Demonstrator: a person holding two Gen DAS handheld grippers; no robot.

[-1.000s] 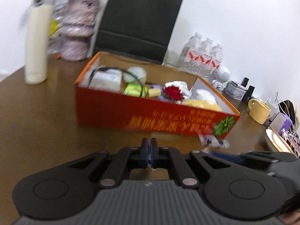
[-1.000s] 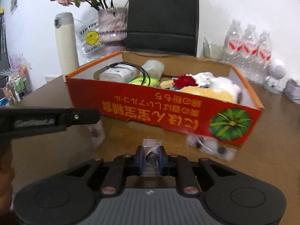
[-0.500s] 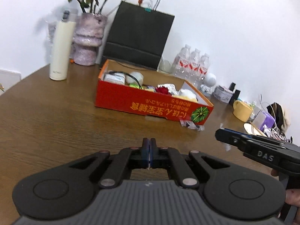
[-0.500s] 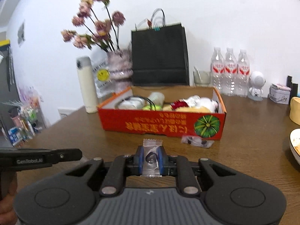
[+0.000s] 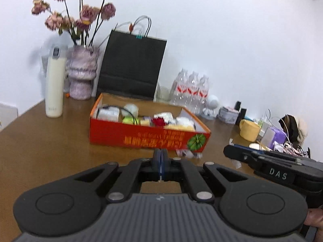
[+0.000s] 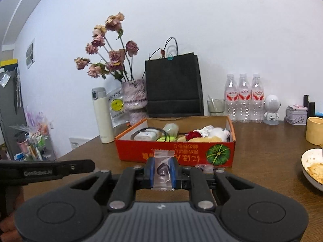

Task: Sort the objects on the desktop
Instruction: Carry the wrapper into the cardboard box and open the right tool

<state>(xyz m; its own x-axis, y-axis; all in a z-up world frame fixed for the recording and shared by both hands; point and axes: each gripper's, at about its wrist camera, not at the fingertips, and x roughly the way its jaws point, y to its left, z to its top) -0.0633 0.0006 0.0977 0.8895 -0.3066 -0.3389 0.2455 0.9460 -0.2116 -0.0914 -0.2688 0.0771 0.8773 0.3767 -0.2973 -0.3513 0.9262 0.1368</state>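
While the right gripper [image 6: 162, 172] pinches a clear candy wrapper [image 6: 162, 171] between its pads, held above the table w/ the red box [image 6: 177, 153] just ahead, the left gripper [image 5: 160, 166] sits fully closed, empty. To finish well: carry the wrapper over the box's near wall, clear of contents, then release. More wrappers [image 5: 188, 153] lie at the box front.

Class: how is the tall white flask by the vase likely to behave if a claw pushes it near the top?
The flask stands tall on a narrow base, so it would probably tip. Its smooth round body looks slippery and would likely roll once down.
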